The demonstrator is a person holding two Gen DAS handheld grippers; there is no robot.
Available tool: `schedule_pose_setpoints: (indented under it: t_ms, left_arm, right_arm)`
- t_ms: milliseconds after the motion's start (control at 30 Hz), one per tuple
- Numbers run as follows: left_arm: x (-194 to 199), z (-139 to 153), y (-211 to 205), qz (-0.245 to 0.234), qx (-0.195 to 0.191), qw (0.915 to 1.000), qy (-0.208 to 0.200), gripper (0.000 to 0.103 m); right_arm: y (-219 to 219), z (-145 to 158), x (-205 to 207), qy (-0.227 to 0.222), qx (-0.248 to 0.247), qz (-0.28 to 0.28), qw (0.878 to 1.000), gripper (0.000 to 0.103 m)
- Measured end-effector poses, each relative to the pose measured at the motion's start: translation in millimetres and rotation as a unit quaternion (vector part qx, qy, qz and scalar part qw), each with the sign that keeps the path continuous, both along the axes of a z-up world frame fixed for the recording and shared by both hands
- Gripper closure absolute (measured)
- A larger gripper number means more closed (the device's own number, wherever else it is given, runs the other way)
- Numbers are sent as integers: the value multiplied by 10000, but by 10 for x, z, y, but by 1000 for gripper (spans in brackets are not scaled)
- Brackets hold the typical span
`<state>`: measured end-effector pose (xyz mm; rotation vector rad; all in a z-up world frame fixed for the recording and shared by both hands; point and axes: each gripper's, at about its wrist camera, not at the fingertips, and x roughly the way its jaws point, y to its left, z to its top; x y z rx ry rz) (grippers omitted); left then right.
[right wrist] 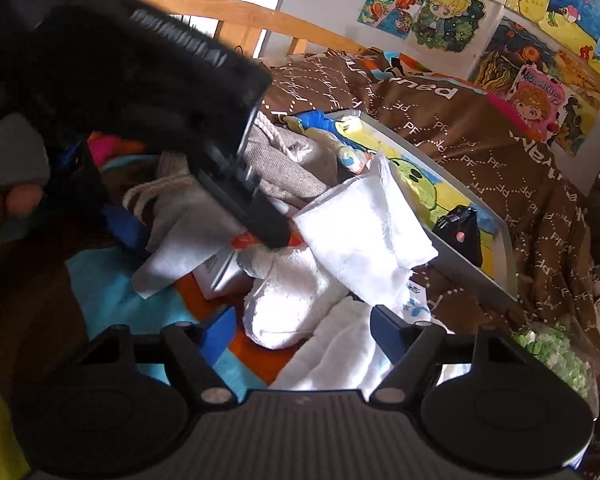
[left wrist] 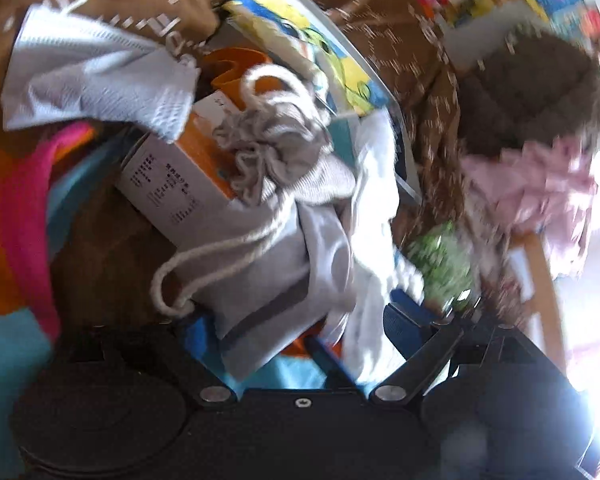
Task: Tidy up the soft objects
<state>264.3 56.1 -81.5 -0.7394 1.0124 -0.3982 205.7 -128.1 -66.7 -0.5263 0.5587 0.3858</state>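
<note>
A grey drawstring pouch (left wrist: 276, 168) lies on a pile of soft things on the bed, over an orange and white box (left wrist: 172, 176). My left gripper (left wrist: 300, 320) stands open with a grey cloth (left wrist: 276, 288) and white fabric (left wrist: 376, 220) between its blue fingers (left wrist: 404, 312); whether it grips them I cannot tell. My right gripper (right wrist: 304, 328) is open over a white towel (right wrist: 296, 300), and a white cloth (right wrist: 364, 232) stands just beyond it. The left gripper's black body (right wrist: 140, 92) fills the upper left of the right wrist view.
A grey tray (right wrist: 504, 248) with a cartoon picture holds a black object (right wrist: 462, 232). A brown patterned duvet (right wrist: 480, 148) covers the bed. A bag of green pieces (right wrist: 552, 352) lies at the right, pink fabric (left wrist: 540, 184) nearby. Drawings hang on the wall (right wrist: 540, 52).
</note>
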Motion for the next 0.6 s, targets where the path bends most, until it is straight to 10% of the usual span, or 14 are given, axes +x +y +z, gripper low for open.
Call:
schedule_pose_setpoints:
  t_ms: [600]
  left_arm:
    - [31,-205,138,385,-980,9929,558,68]
  right_arm:
    - [47,-49,29,-121,-107,-328,9993,76]
